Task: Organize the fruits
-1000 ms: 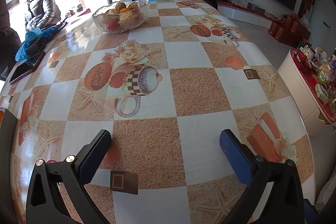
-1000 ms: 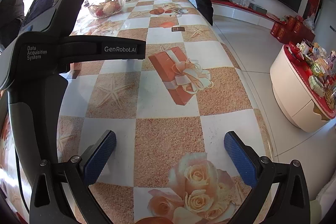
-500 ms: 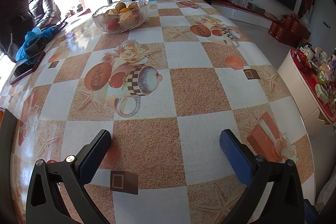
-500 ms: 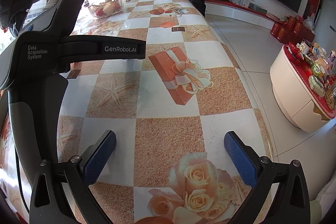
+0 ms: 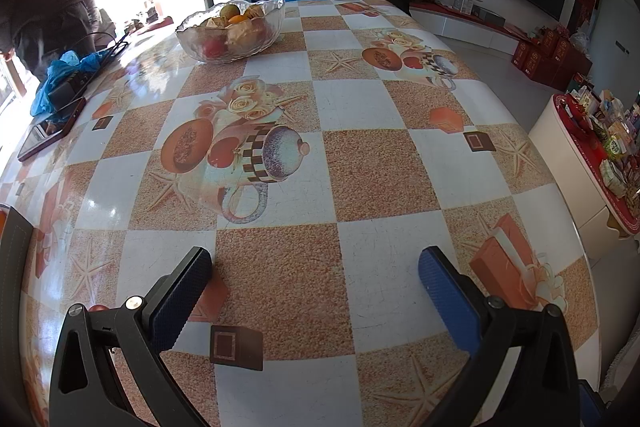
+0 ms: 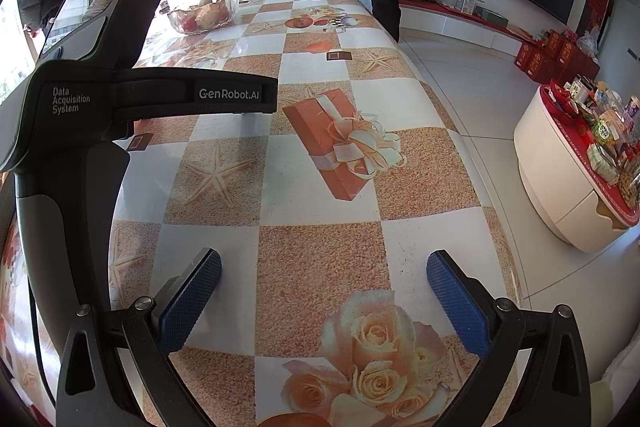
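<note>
left gripper (image 5: 314,275): jaws wide apart, empty, low over tablecloth (image 5: 376,171)
right gripper (image 6: 324,283): same, spread and empty
fruit bowl (image 5: 231,31): glass, upper left of frame, well apart from both
step: judged approach; come in high over the rim, pick the top fruit

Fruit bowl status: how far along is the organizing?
Done: nothing that shows. The fruit sits piled in the glass fruit bowl at the far end of the table. In hand: nothing; the left gripper and right gripper are both open and empty over the near end of the tablecloth. Left: reaching the bowl and all the sorting.
</note>
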A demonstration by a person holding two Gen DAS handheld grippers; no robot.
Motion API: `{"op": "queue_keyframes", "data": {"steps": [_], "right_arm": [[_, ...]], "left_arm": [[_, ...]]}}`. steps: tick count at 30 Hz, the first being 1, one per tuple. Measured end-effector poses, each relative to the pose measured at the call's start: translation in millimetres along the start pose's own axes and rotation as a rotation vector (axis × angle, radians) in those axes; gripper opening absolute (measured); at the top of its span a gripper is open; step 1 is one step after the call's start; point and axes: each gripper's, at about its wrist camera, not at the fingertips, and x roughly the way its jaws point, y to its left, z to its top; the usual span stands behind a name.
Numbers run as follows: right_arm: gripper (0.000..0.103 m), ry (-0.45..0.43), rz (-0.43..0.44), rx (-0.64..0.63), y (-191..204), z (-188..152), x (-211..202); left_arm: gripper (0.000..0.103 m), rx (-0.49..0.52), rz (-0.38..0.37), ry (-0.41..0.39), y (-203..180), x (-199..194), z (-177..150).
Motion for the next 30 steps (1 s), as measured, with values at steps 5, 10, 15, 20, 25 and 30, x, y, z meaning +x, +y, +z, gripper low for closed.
{"op": "queue_keyframes", "data": {"steps": [5,10,15,20,25,30], "right_arm": [[0.103,0.000,0.000,0.000,-0.1,0.2,0.1],[0.103,0.000,0.000,0.000,0.1,0.2,0.3],[0.103,0.000,0.000,0.000,-0.1,0.2,0.4],[0.103,0.000,0.000,0.000,-0.2,0.1,0.4],[0.103,0.000,0.000,0.000,-0.1,-0.1,0.1],[0.103,0.000,0.000,0.000,-0.2,-0.2,0.2]], "left_arm": [[0.103,0.000,0.000,0.000,0.2,2.6,1.5],[0.103,0.000,0.000,0.000,0.0,0.0,0.0],[0.103,0.000,0.000,0.000,0.2,2.6,1.5],[0.103,0.000,0.000,0.000,0.1,1.2,0.7],[0.103,0.000,0.000,0.000,0.2,2.5,1.5],[0.103,0.000,0.000,0.000,0.2,2.5,1.5]]}}
